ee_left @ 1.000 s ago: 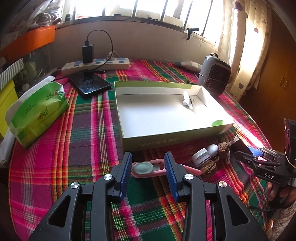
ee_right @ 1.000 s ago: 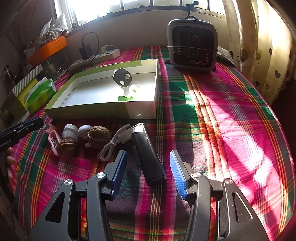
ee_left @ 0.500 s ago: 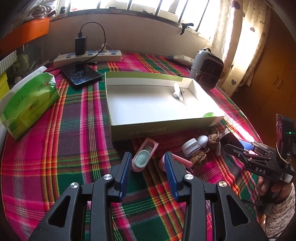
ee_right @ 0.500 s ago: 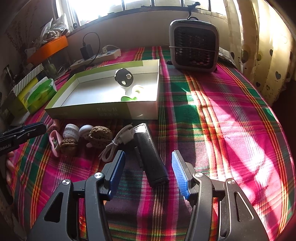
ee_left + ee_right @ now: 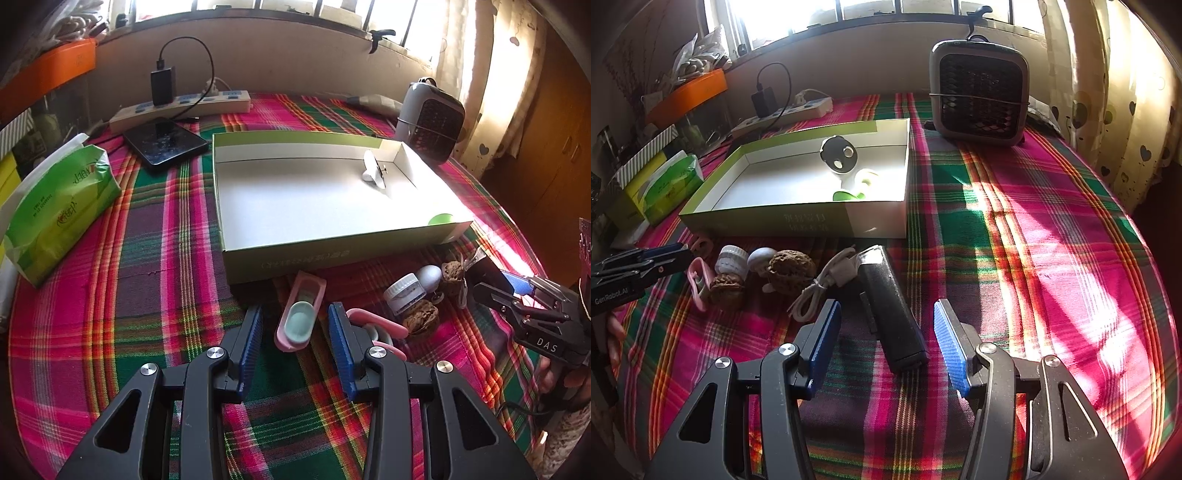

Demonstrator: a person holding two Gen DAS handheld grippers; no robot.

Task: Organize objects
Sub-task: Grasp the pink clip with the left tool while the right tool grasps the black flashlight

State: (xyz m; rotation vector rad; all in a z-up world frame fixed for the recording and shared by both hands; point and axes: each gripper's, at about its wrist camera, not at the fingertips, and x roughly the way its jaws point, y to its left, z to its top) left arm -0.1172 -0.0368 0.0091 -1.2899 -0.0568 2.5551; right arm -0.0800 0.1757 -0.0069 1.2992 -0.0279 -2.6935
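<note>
We are viewing the bench (image 5: pixel 155 258), spread with a plaid cloth, with both tools standing wide open and gripping nothing. The left tool (image 5: pixel 295 334) is straddling a pink case (image 5: pixel 301 312) that is lying near the front wall of the open box (image 5: pixel 332 254); the blue pads (image 5: pixel 252 334) are standing apart from it on either side. Just to its right, a second pink piece (image 5: pixel 376 323) is lying partly behind the right pad, so we are judging that closing here risks catching both pieces, or nudging the case askew against the box wall. The right tool (image 5: pixel 882 338) is framing the near end of a black bar-shaped device (image 5: pixel 892 314), which is lying at an angle to the pads; a grasp so near its end is likely to let it pivot or slip out. A white cable (image 5: pixel 827 280) is touching the device's far end and could be dragged along, disturbing the walnuts (image 5: pixel 792 269), the small jar (image 5: pixel 731 258) and the white egg-shaped item (image 5: pixel 761 258) clustered further left. Inside the box, a round black-faced gadget (image 5: pixel 839 153) and a green piece (image 5: pixel 846 194) are already lying at the right end, so careless drops could knock them.
</note>
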